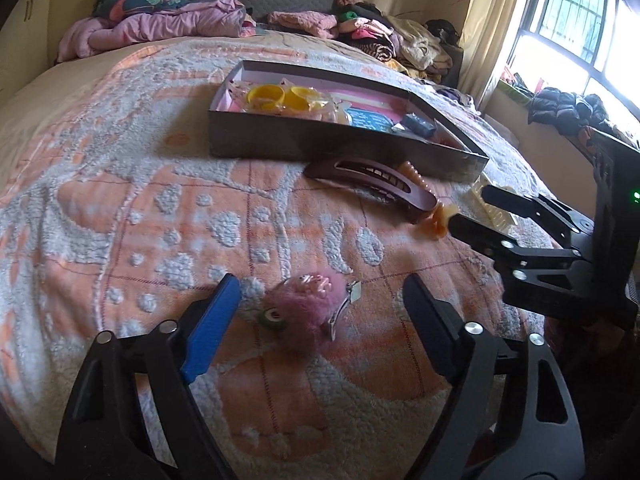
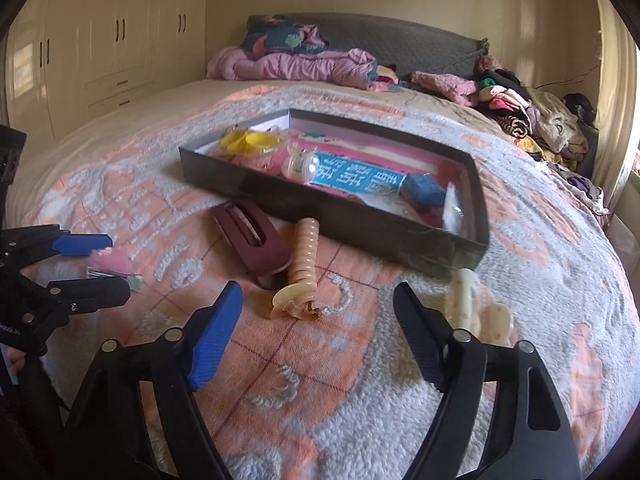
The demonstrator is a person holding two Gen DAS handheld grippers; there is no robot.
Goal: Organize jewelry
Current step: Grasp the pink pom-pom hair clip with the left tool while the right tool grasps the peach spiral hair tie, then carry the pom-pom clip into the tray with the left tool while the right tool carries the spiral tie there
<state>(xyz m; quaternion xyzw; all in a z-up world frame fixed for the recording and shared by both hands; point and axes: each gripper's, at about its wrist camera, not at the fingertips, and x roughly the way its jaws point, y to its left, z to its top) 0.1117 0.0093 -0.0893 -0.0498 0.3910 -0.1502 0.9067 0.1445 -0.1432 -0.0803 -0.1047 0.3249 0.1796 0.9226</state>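
A dark shallow box (image 1: pixel 280 142) (image 2: pixel 360 216) on the bed holds yellow rings (image 1: pixel 266 96), a blue packet (image 2: pixel 352 178) and small items. In front of it lie a maroon hair clip (image 1: pixel 380 184) (image 2: pixel 252 236), a peach ribbed claw clip (image 2: pixel 302 276) and a cream claw clip (image 2: pixel 476 308). A pink fluffy hair clip (image 1: pixel 312 312) lies between my open left gripper's (image 1: pixel 320 292) fingers. My right gripper (image 2: pixel 318 300) is open and empty, just short of the peach clip; it shows in the left wrist view (image 1: pixel 468 208).
The bed has an orange and white fleece blanket (image 2: pixel 320 380). Piles of clothes (image 2: pixel 520 120) and a pink duvet (image 2: pixel 296 66) lie at the headboard. Wardrobes (image 2: pixel 100 40) stand to the left, a window (image 1: pixel 580 32) to the right.
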